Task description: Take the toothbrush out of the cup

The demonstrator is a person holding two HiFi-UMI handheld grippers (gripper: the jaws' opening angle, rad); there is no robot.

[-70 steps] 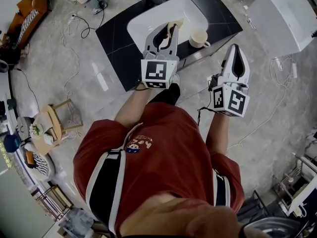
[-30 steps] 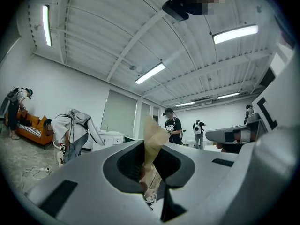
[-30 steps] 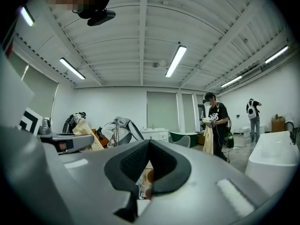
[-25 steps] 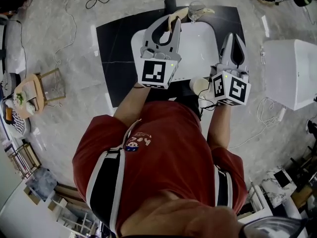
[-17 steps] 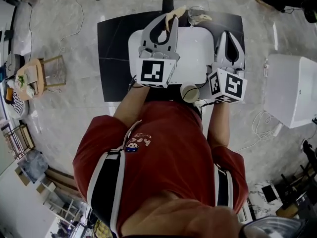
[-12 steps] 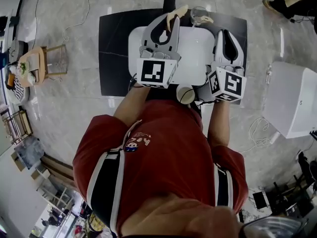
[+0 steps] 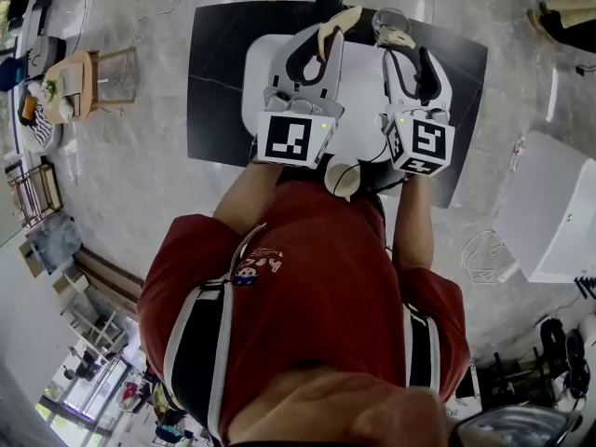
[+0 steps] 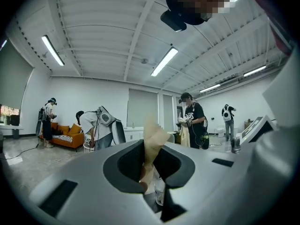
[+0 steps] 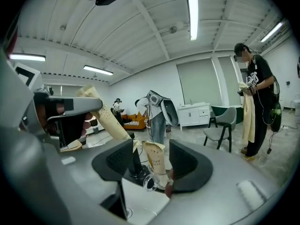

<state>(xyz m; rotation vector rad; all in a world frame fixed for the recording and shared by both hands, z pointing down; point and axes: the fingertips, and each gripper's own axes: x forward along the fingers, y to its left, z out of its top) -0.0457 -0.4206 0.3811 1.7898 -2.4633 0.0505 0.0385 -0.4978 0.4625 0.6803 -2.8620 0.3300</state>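
Standing over a white sink (image 7: 363, 91) set in a black counter (image 7: 219, 73), a person (image 7: 307, 296) in a red shirt holds both tools out above the basin. On the right gripper (image 7: 410, 54) the jaws are spread wide and have just been opening; the pads press on nothing. In the right gripper view a clear glass cup (image 9: 148, 183) sits in the gap between those jaws, closer to the right-hand one. The toothbrush (image 9: 154, 159), in a beige wrapper, stands inside it, not yet taken out. From the head view the cup is at the sink's far rim, just past the right gripper's tips. On the left gripper (image 7: 323, 37) the jaws are nearly together, clamped on a second beige wrapped stick (image 8: 152, 137). The stick pokes out past the tips and is held above the sink's far side, near the cup. A white mug (image 7: 340, 177) sits at the counter's near edge, between the back ends of the two grippers. Behind are other people (image 9: 255, 88), a grey chair (image 9: 220, 121) and an orange sofa (image 8: 65, 137).
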